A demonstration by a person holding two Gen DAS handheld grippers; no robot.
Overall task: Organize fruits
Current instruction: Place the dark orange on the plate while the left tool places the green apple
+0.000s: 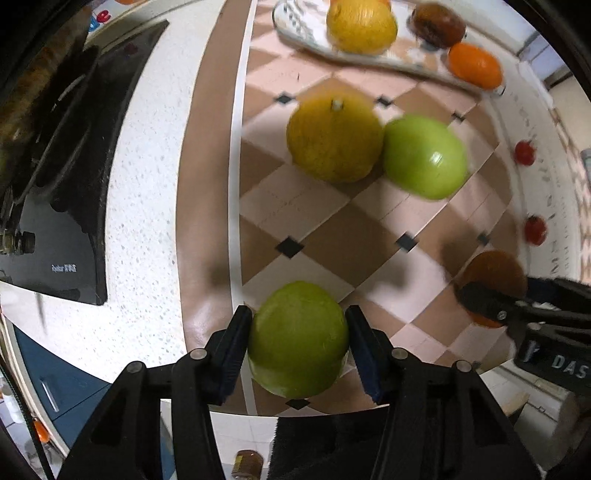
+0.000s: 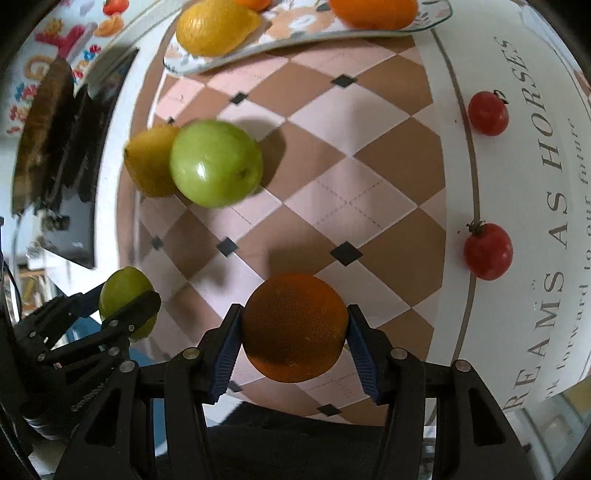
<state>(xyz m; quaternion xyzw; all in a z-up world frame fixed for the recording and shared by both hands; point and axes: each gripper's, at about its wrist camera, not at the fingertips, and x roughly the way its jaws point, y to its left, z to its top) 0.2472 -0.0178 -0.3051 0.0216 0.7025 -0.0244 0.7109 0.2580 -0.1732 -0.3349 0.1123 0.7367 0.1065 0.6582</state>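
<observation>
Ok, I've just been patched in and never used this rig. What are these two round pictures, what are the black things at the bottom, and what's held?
Each round picture comes from a fisheye camera mounted on hand-held tongs, looking forward along two black fingers. No robot arm: a person carries one in each hand.

The left wrist view shows the left tongs shut on a green apple. The right wrist view shows the right tongs shut on an orange. Each view also catches the other tongs at its edge.

On the checkered mat lie a yellow fruit touching a second green apple. Two small red tomatoes sit on the mat's white border. At the far end, a patterned plate already holds a lemon-like fruit, orange fruits and a brownish one.
</observation>
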